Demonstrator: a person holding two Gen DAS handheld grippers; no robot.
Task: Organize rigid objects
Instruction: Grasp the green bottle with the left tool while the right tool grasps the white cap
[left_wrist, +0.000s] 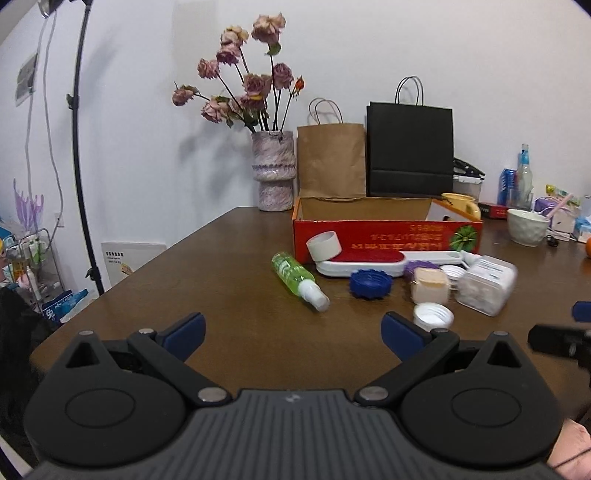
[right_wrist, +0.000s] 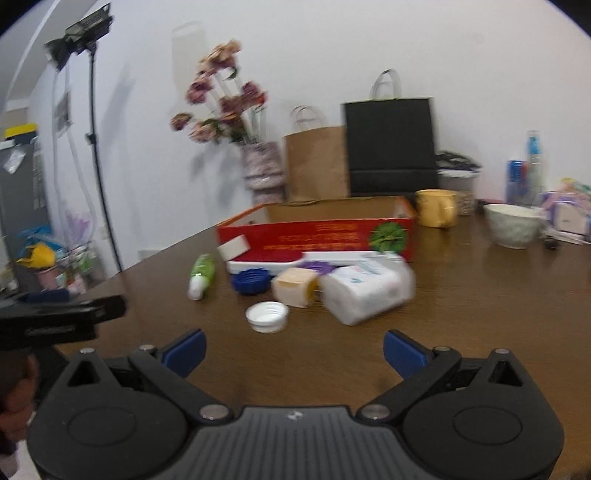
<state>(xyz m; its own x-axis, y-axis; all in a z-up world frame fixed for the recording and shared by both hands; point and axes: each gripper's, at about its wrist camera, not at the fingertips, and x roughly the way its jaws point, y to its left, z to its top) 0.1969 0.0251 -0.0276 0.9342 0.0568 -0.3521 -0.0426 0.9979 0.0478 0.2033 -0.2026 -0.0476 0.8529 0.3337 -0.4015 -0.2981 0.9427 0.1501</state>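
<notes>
Left tool (left_wrist: 293, 330) wide open, nothing btwn pads, low over brown bench (left_wrist: 221, 280). Right tool (right_wrist: 294, 350) also spread wide, empty.

Clutter sits mid-bench, just in front of open red box (left_wrist: 373, 230): green spray bottle (left_wrist: 297, 278) lying flat, blue cap (left_wrist: 370, 283), white cap (left_wrist: 433, 316), clear tub (left_wrist: 485, 284), beige cube (left_wrist: 430, 286), white lint brush (left_wrist: 388, 261) against box wall.

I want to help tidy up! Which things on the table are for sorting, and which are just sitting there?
For sorting:
red box
green spray bottle
blue lid
white cap
lint brush
clear tub
beige cube

Just sitting there:
vase of flowers
brown bag
black bag
yellow mug
white bowl
</notes>
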